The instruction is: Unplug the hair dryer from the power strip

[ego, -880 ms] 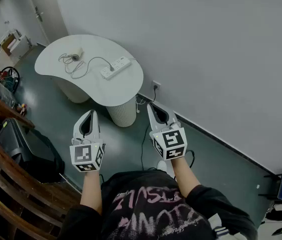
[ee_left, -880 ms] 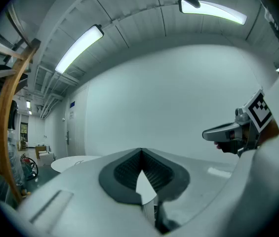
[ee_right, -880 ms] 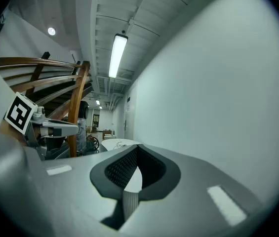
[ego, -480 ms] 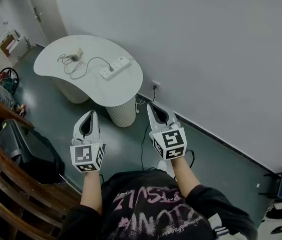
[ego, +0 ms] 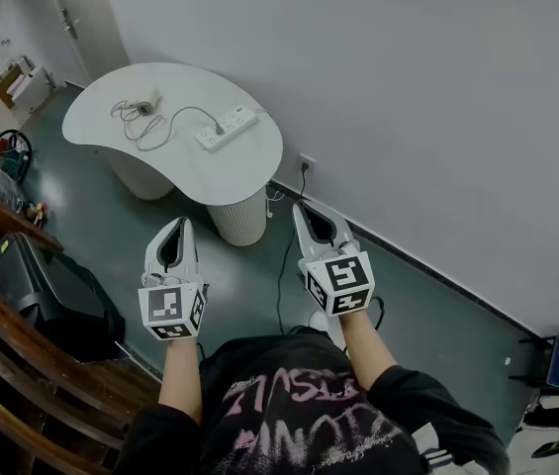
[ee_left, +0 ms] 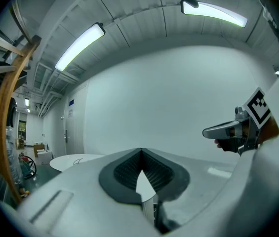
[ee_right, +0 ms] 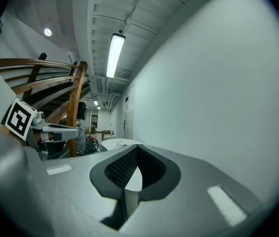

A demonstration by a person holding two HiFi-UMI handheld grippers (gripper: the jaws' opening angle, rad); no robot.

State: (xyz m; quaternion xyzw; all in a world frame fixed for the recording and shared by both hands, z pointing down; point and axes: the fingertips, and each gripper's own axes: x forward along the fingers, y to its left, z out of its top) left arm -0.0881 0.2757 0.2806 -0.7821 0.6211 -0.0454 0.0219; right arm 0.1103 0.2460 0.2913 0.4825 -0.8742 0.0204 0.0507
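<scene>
Head view: your left tongs [ego: 179, 229] and right tongs [ego: 306, 213], closed and empty, sit well apart from the power strip [ego: 227, 129] on the bench [ego: 244, 171].

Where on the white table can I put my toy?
The table is bare on its near side, between the power strip and the front edge. It is crowded at the back, around the hair dryer and its looped cable.

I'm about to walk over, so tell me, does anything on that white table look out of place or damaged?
Nothing stands out. The power strip lies flat near the edge of the table, and the cord plugged into it runs in loose loops to the hair dryer.
</scene>
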